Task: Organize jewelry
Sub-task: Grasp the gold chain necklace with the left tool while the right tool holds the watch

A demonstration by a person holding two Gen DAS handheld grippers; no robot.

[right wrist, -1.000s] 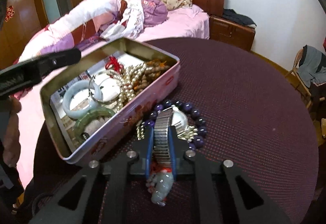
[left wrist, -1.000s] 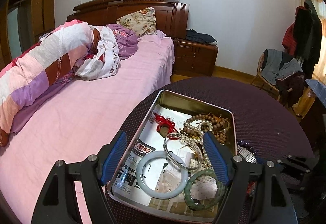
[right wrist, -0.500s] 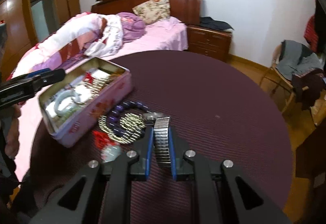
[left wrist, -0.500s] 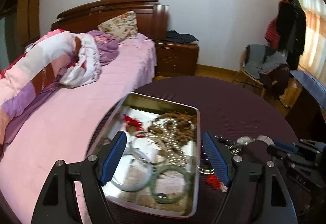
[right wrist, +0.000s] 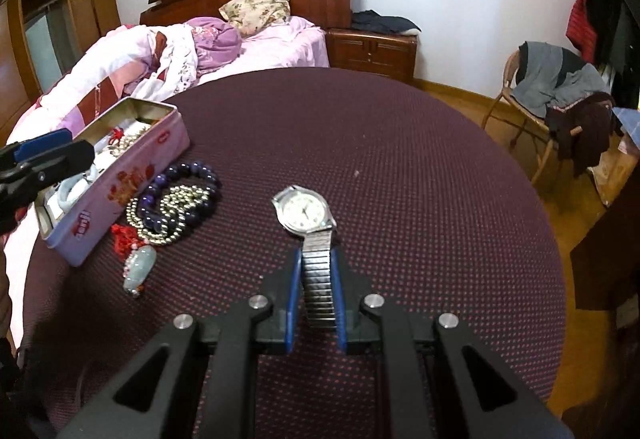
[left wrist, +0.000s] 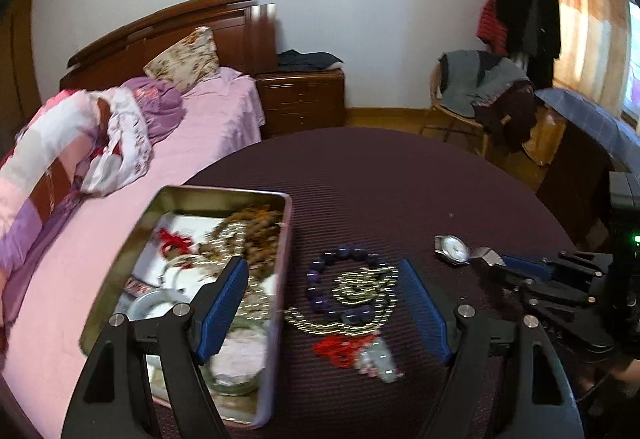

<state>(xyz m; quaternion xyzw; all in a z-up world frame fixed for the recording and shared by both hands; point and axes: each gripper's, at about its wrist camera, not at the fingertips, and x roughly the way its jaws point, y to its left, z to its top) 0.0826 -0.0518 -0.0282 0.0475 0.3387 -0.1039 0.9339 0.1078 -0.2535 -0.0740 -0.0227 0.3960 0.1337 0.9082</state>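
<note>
Tools first, from the left wrist view: the left tool hangs wide open and empty, one finger over the pink rectangular metal tin, the other over the tabletop beside the purple bead bracelet and gold chain.

From the right wrist view, the right tool is closed on the stretch band of the silver wristwatch, whose face sits on the dark red woven tabletop, well apart from the tin. The grip is only on the band, so I judge the heavy face could swing or slip out during a lift.
</note>
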